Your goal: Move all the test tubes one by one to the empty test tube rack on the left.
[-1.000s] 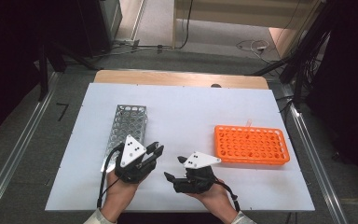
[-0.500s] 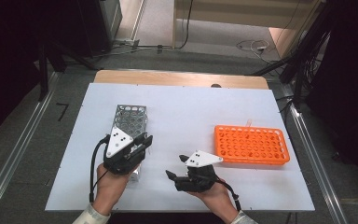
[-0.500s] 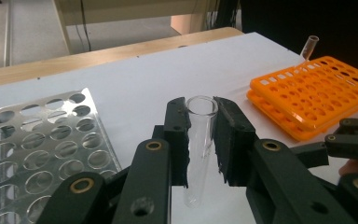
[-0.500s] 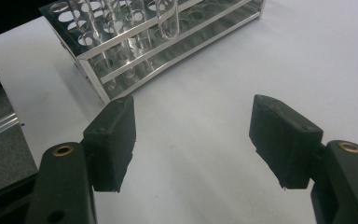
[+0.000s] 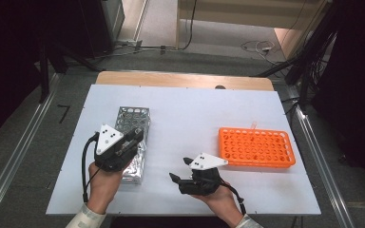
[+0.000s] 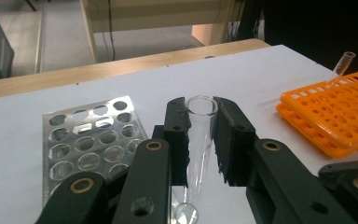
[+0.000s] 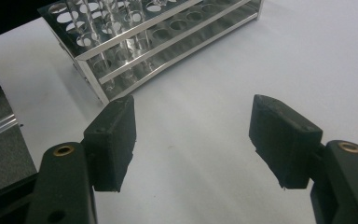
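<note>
Left gripper (image 5: 132, 137): I have its jaws clamped on a clear glass test tube (image 6: 199, 135), pads pressing on the tube's upper part just under the rim.

Tube's place: in the left gripper view it stands between the two black pads, open mouth at the top, and its rounded bottom shows low between the jaws. In the high view I hold it over the near half of the metal tube rack (image 5: 132, 117).

Long axis: it runs along the jaws, mouth towards the fingertips, closed end back towards my hand. Seen from above, the gripper points away from me and a little right, so the tube leans that way rather than hanging plumb.

Right gripper (image 5: 180, 169): its jaws stand wide apart with nothing between them, only bare white table (image 7: 214, 140) below. It rests near the table's front edge, pointing left at the metal rack.

Orange rack (image 5: 256, 147): on the table's right side, well apart from the tube; one tube (image 6: 344, 61) already stands at its far edge.

What the coming move turns on, as I judge it: the orange rack lies to the tube's right, and my empty right gripper sits between them, nearer to that rack. The tube needs righting before it enters any hole.
</note>
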Tool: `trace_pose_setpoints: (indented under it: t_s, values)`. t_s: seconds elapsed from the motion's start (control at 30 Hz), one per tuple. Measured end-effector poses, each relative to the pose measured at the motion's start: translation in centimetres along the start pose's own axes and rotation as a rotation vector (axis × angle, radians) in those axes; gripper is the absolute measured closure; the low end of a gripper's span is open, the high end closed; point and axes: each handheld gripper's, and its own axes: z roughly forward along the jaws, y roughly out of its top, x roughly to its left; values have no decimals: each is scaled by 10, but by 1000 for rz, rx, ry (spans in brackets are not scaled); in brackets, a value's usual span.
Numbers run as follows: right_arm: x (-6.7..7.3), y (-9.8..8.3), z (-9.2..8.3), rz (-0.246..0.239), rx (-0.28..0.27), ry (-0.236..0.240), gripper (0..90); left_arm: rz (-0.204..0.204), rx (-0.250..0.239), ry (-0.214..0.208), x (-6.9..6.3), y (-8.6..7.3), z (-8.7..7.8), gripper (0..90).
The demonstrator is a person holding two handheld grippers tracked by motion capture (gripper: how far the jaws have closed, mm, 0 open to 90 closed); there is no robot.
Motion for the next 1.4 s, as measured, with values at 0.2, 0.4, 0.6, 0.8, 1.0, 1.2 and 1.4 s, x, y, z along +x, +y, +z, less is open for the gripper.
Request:
trace_pose_setpoints:
  t_s: [0.2,0.4,0.6,0.8,1.0,1.2,1.4]
  values:
    - [0,0,-1,2,-1,-3,304,-3,5,19,5,-2,1,751]
    - [-2,0,-2,-1,-5,-4,303,4,9,43,7,-5,2,751]
    - [-2,0,-3,-1,-5,-6,303,6,18,51,8,-8,4,750]
    - [-2,-1,-3,-3,0,-7,303,18,28,62,8,-13,5,750]
    - [-2,-1,-4,-5,0,-9,304,26,49,62,8,-21,8,749]
    - [-1,-2,-3,-17,6,-8,303,40,78,66,4,-28,12,748]
    - [-1,-2,-3,-17,10,-8,303,38,102,69,5,-33,13,747]
